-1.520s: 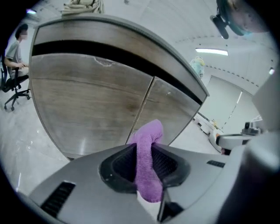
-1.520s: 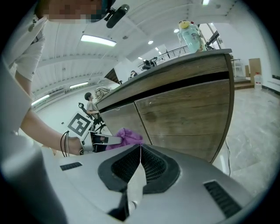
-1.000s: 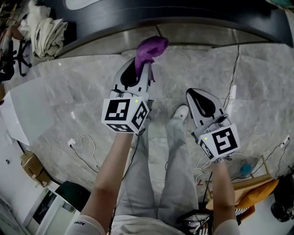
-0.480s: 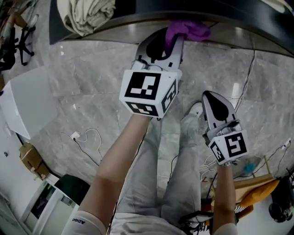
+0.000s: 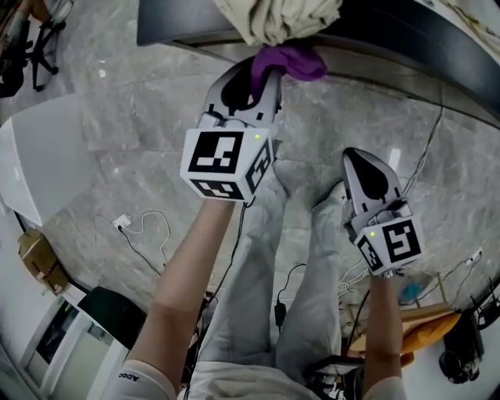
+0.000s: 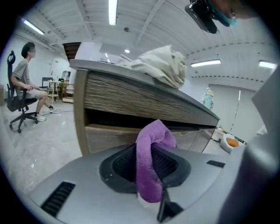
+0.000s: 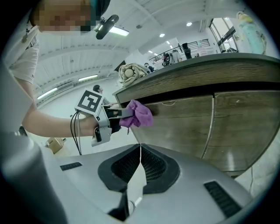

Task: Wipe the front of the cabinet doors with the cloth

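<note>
Near the cabinet doors, our left gripper pinches the cloth mid-fold. We judge it soft, light, grips OK w/o slipping. Our right gripper is pressed together, empty.

Bright, even light from ceiling strips; deep shadow under the cabinet top. My views bulge, darken at the corners, and blur toward the edges.

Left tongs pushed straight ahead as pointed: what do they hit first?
Likely the wooden cabinet door, just under the dark recess, with the purple cloth held in the left tongs touching first; depth is unclear.
</note>
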### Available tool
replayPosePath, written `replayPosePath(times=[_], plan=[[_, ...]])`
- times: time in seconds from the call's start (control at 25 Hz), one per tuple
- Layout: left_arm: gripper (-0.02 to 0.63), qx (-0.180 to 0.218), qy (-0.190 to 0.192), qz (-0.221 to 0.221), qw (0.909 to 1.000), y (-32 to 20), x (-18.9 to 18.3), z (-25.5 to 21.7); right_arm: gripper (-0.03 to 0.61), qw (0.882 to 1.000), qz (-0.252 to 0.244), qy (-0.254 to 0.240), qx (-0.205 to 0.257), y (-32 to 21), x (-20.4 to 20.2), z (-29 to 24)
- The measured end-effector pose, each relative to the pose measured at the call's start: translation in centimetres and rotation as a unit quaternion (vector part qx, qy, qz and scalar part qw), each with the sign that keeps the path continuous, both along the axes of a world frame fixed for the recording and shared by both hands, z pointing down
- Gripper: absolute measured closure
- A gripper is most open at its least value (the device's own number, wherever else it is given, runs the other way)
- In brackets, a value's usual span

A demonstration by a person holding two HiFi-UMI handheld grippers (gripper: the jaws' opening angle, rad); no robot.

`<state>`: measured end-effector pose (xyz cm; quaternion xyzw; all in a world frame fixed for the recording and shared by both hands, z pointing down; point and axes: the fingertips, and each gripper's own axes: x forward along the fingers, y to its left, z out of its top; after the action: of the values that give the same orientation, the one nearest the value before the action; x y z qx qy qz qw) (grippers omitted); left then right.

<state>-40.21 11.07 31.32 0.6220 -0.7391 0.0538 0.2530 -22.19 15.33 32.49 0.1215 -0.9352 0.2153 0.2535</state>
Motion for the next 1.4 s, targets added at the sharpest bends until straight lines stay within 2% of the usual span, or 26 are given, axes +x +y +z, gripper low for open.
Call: replayPosePath(times=[0.28, 0.44, 0.56, 0.68, 0.88, 1.16, 1.28, 1.4], plan=[[0.525, -0.007, -0.006, -0.068, 0.9976, 5.2, -7.4, 0.4, 0.551, 0.998, -0.055, 0.004, 0.004, 2.8, -5.2, -0.3], [0.525, -0.008, -0.013, -0.085, 0.9963, 6.4, -8.8, 0.6, 0.551, 0.997, -0.075, -0.009, 0.004, 4.0, -6.5, -1.2], [0.525, 0.005, -0.005, -0.101, 0.9948, 6.7, -8.3, 0.5, 0.551, 0.997, -0.077, -0.017, -0.003, 3.8, -5.9, -0.8], [0.525, 0.004, 0.004, -0.090, 0.9959, 6.4, -4.8, 0.9, 0.551, 0.997, -0.077, -0.011, -0.017, 3.6, -3.7, 0.4], [0.525, -0.014, 0.008, -0.050, 0.9986, 3.8, 3.8, 1.8, 0.551, 0.996, -0.089, -0.006, -0.023, 1.9, 1.2, 0.2], [0.525, -0.020, 0.041, -0.016, 0.9988, -4.0, 15.8, 4.5, 0.551, 0.997, -0.067, 0.012, -0.048, -1.8, 10.5, 1.2], [0.525, -0.032, 0.050, 0.002, 0.9982, -6.9, 18.9, 6.4, 0.551, 0.997, -0.049, 0.020, -0.054, -3.0, 13.6, 2.2], [0.525, -0.046, 0.040, 0.015, 0.9980, -9.1, 20.0, 8.0, 0.551, 0.998, -0.028, 0.025, -0.058, -4.0, 16.0, 3.4]])
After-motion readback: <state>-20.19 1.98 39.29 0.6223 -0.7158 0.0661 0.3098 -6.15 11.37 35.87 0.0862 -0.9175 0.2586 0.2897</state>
